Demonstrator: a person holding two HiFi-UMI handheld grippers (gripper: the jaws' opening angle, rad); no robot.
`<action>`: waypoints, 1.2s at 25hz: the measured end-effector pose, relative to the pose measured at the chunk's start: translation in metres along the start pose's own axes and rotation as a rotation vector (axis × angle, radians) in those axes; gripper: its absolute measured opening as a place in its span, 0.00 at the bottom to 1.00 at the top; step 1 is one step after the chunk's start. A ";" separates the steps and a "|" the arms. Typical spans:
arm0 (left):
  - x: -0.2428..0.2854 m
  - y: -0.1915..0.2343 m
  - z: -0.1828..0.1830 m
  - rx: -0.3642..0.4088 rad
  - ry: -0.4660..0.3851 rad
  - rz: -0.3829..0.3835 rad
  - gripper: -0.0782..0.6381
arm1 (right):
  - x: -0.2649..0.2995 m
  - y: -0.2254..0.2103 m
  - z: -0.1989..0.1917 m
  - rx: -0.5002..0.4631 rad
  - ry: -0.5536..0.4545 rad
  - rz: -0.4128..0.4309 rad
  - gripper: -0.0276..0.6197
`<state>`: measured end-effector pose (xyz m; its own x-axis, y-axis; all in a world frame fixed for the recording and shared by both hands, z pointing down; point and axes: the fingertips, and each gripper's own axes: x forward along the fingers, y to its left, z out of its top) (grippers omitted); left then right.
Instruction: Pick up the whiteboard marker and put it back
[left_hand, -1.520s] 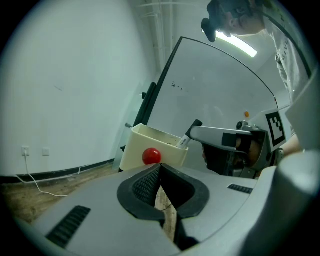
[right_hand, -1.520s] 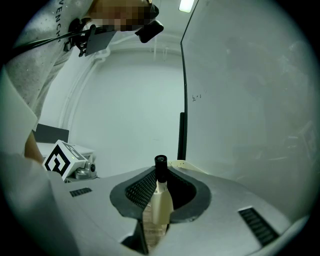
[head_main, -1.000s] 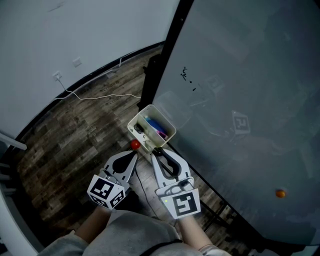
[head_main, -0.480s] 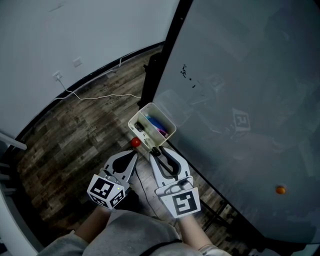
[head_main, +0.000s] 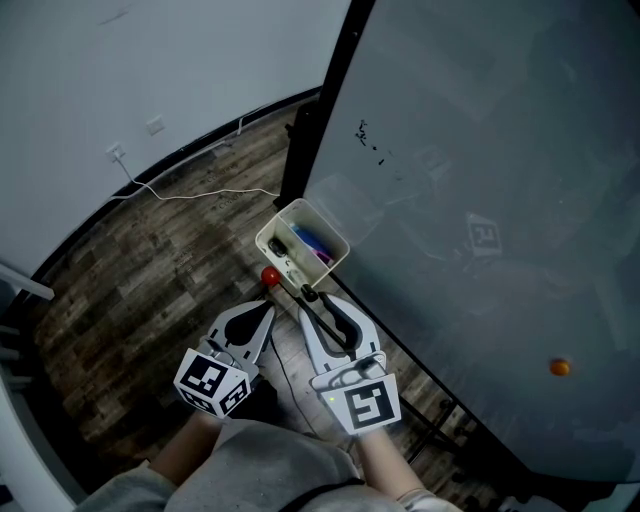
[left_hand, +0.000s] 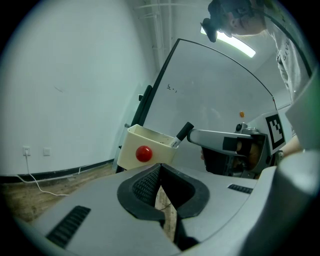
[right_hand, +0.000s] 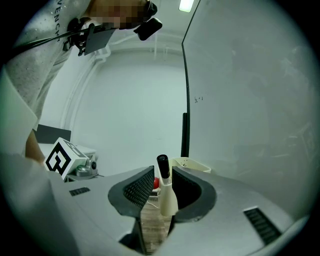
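The right gripper (head_main: 314, 300) has just been spreading its jaws around the white-barrelled, black-capped whiteboard marker (right_hand: 165, 189). The marker stands between them with a clear gap at one pad and no squeeze on it. In the left gripper view, its lower end sits inside the cream plastic holder box (left_hand: 131, 148), which bears a red round knob (left_hand: 144, 153), at the lower edge of the grey whiteboard (head_main: 480, 150). The black cap juts above the rim. The left gripper (head_main: 268, 306) hangs alongside, pressed together and empty. The put-back looks all but done, with only a clean withdrawal left.
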<state>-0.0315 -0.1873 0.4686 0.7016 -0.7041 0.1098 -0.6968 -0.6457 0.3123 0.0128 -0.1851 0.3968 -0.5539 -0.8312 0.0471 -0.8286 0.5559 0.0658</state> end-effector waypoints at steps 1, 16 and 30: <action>-0.002 -0.002 0.001 0.001 0.000 0.001 0.13 | -0.002 0.001 0.000 0.000 0.001 0.000 0.20; -0.022 -0.031 0.000 0.024 -0.037 0.005 0.13 | -0.037 0.016 0.007 -0.015 -0.015 0.019 0.16; -0.057 -0.079 0.004 0.059 -0.083 0.047 0.13 | -0.090 0.036 0.001 0.027 0.023 0.104 0.07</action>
<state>-0.0167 -0.0975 0.4335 0.6551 -0.7543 0.0436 -0.7377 -0.6261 0.2526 0.0325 -0.0899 0.3939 -0.6351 -0.7688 0.0753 -0.7690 0.6384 0.0320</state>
